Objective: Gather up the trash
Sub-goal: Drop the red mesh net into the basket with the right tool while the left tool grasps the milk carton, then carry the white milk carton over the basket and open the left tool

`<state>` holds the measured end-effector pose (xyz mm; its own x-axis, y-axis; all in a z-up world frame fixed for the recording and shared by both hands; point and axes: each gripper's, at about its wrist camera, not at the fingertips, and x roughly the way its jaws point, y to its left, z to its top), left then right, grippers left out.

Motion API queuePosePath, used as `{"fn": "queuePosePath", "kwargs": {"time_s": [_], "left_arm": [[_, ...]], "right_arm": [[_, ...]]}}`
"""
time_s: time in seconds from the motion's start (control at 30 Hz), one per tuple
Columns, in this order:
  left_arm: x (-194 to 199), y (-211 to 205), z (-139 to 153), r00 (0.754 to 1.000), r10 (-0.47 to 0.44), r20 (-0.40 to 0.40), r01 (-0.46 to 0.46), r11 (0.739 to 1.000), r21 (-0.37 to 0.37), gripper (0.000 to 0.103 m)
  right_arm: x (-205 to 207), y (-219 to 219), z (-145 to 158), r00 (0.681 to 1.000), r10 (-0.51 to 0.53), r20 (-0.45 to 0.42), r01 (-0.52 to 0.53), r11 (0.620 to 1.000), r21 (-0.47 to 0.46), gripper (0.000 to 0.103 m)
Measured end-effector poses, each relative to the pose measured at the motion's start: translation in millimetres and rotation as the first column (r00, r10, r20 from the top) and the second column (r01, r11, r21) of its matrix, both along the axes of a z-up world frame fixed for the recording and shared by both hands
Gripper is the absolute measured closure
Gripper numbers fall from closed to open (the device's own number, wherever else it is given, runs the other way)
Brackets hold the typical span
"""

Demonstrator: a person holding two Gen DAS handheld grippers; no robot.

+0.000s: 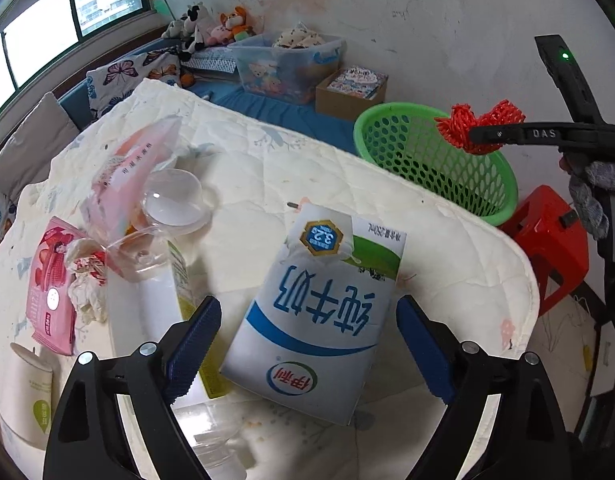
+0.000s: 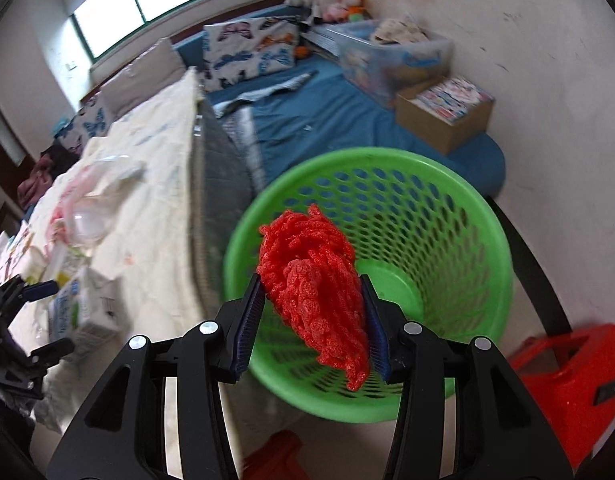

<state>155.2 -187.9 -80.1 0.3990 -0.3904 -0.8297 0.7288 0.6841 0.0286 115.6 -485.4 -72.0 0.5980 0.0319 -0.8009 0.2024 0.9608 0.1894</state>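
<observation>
Foam netting, red and knobbly, sits clenched between the ribbed blue pads of our right tool, bunched into a soft lump that bulges above and below the jaws. It hangs over the open mouth of a round green plastic basket whose walls are pierced all over with oval holes. From the left wrist view we see the same red clump pinched at the tip of the right tool, above the basket's rim.

Our left tool stands spread wide, its two serrated blue pads on either side of a milk carton. We cannot tell for sure whether either pad touches it. The carton is a flat-sided white box with blue and green print, lying on its back on a quilted cream cover stitched in a puffy pattern.

More trash lies to the left on the cover: a clear domed plastic lid, a crinkled pink film bag, a glossy pink wipes pack, a wad of crumpled paper and a pale paper cup. A clear bottle shows near the bottom edge, partly hidden by the tool.

A red plastic stool stands just beside the basket.
</observation>
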Motion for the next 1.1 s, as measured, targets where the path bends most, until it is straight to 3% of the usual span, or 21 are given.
{"fn": "queuePosePath", "kwargs": {"time_s": [0.13, 0.37, 0.47, 0.67, 0.9, 1.1], "left_arm": [[-0.2, -3.5, -2.6, 1.000, -0.002, -0.007, 0.002, 1.000, 0.005, 0.028], [-2.6, -3.0, -0.5, 1.000, 0.009, 0.004, -0.009, 1.000, -0.008, 0.034], [-2.1, -1.5, 4.5, 1.000, 0.020, 0.005, -0.020, 1.000, -0.023, 0.037], [-0.4, -1.2, 17.0, 0.999, 0.037, -0.001, -0.037, 0.997, -0.066, 0.038], [2.1, -17.1, 41.3, 1.000, 0.018, 0.015, -0.016, 0.994, -0.110, 0.038], [7.3, -57.7, 54.0, 0.998, -0.042, 0.035, 0.046, 0.992, -0.120, 0.038]], "right_arm": [[6.3, -16.6, -13.9, 0.999, -0.040, -0.024, 0.040, 0.999, 0.008, 0.054], [24.4, -32.6, -33.2, 0.996, -0.078, -0.052, 0.075, 0.996, -0.052, 0.052], [30.8, -40.4, -39.1, 0.994, -0.093, -0.056, 0.089, 0.994, -0.066, 0.046], [34.4, -47.2, -41.3, 0.993, -0.111, -0.034, 0.108, 0.990, -0.087, 0.033], [20.2, -52.9, -35.3, 0.993, -0.122, -0.006, 0.121, 0.989, -0.082, 0.033], [-8.5, -56.5, -17.6, 0.991, -0.128, 0.044, 0.131, 0.988, -0.084, 0.031]]}}
